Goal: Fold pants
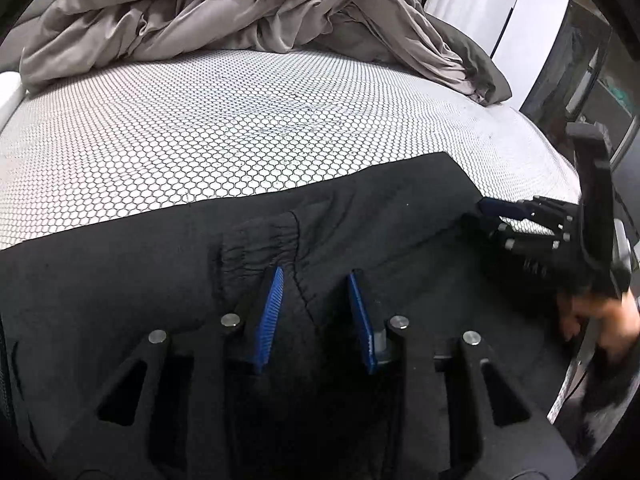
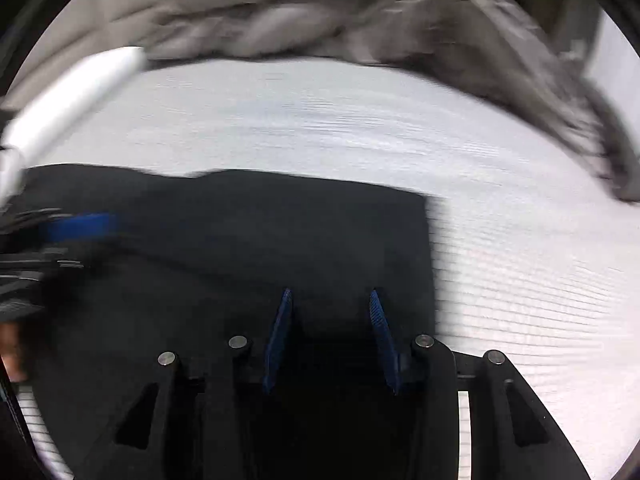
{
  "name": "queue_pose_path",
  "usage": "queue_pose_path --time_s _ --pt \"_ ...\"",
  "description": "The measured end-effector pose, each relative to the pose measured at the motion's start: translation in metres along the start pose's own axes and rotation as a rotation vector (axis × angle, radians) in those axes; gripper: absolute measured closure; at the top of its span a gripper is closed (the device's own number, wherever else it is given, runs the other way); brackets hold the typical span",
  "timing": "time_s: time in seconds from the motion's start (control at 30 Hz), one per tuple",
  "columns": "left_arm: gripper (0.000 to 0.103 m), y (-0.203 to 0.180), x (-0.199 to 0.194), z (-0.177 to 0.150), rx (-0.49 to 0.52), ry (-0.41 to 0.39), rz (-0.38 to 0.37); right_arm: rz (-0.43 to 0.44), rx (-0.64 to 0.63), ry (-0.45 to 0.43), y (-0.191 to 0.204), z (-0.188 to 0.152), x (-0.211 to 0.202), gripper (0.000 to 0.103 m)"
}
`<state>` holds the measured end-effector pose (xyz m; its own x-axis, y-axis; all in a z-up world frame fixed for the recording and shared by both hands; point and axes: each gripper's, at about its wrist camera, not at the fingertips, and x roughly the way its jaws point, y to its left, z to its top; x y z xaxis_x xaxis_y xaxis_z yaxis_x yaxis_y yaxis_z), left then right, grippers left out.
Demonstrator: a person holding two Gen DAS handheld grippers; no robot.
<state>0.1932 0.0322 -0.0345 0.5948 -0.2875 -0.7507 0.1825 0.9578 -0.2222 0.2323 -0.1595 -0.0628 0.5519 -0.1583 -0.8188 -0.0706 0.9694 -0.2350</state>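
Lying flat on the honeycomb mattress: black pants, part-folded, grey duvet heaped beyond. Left gripper and right gripper both poised over the cloth, jaws apart, nothing pinched (right view blurred). Step judged: seeking hold. Next: nip an edge, lift, carry across.

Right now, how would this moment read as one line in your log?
step: fold pants | black pants: on honeycomb mattress | left gripper: above waistband, grip unclear | right gripper: above cloth, grip unclear
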Motion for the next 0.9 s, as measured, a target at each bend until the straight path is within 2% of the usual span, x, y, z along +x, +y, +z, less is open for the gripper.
queue_pose_path --time_s 0.07,0.1,0.17,0.23,0.3,0.37,0.43,0.53,0.63,0.7,0.73,0.83,0.9 --pt "0.071 -0.001 -0.003 -0.001 -0.003 -0.001 0.019 0.023 0.07 -0.001 -0.02 -0.003 0.001 0.063" --pt "0.071 -0.002 -0.005 -0.001 0.001 -0.003 0.037 0.051 0.086 -0.018 -0.024 -0.003 -0.002 0.063" --pt "0.071 -0.006 -0.014 0.004 0.003 -0.012 0.077 0.049 0.092 -0.04 -0.024 -0.001 -0.011 0.063" --pt "0.071 -0.012 -0.028 0.009 0.0 -0.07 0.071 0.068 0.097 -0.072 -0.02 0.004 -0.02 0.063" --pt "0.07 -0.014 -0.025 0.017 -0.022 -0.084 0.062 0.113 0.097 -0.093 -0.01 0.009 -0.025 0.063" --pt "0.07 -0.011 -0.007 0.019 -0.062 -0.05 0.063 0.154 0.084 -0.103 0.008 0.022 -0.02 0.063" --pt "0.07 -0.006 0.011 0.019 -0.076 -0.01 0.068 0.181 0.066 -0.085 0.031 0.032 -0.007 0.063" --pt "0.07 0.002 0.014 0.017 -0.103 -0.011 0.037 0.194 0.017 -0.049 0.055 0.035 0.007 0.063" --pt "0.071 0.01 0.011 0.012 -0.102 -0.014 -0.001 0.161 -0.033 -0.01 0.06 0.031 0.013 0.063" --pt "0.071 0.011 0.009 0.009 -0.093 -0.015 -0.014 0.084 -0.014 0.01 0.043 0.025 0.016 0.063" --pt "0.071 0.01 0.008 0.008 -0.087 -0.015 -0.012 0.01 0.023 0.018 0.026 0.023 0.018 0.063" --pt "0.071 0.007 0.001 0.007 -0.065 -0.017 0.029 -0.076 0.142 0.023 -0.012 0.016 0.016 0.062" --pt "0.071 0.001 -0.008 0.009 -0.052 -0.036 0.039 -0.042 0.198 -0.006 -0.021 0.017 0.006 0.062"
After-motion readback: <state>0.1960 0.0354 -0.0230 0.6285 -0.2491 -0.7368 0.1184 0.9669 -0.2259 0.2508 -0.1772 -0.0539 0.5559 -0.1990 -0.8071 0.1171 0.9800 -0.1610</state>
